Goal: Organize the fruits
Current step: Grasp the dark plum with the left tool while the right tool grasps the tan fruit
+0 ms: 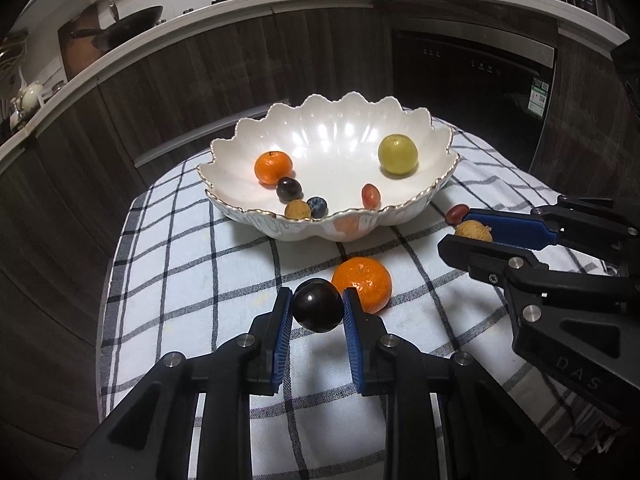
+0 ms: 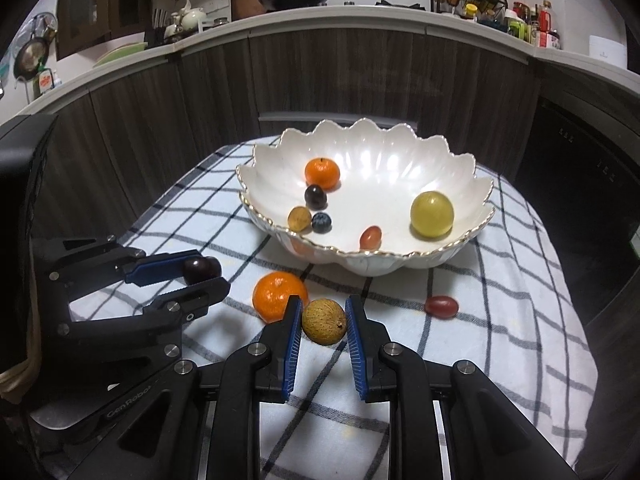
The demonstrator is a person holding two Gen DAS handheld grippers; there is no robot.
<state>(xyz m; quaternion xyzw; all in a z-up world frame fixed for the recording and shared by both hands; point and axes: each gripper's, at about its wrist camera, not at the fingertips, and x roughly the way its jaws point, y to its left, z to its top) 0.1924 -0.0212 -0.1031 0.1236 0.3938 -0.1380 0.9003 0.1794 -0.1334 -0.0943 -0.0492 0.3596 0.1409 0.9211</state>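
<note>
Two clamped grippers: left gripper pinches a dark plum, right gripper a tan fruit. Only the right view shows hanging pans; a checked cloth fronts dark cabinets.

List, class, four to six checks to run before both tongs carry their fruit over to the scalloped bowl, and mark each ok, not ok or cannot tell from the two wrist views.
1. Left tongs shut on the dark plum: ok, pads press on both sides.
2. Right tongs shut on the tan longan: ok.
3. Both fruits lifted clear of the checked cloth: cannot tell.
4. Free room in the white bowl: ok, the middle is bare.
5. Path to the bowl: not ok for the left, the loose mandarin sits just ahead.
6. Fruit left on the cloth: not ok, the mandarin and a red grape remain.
</note>
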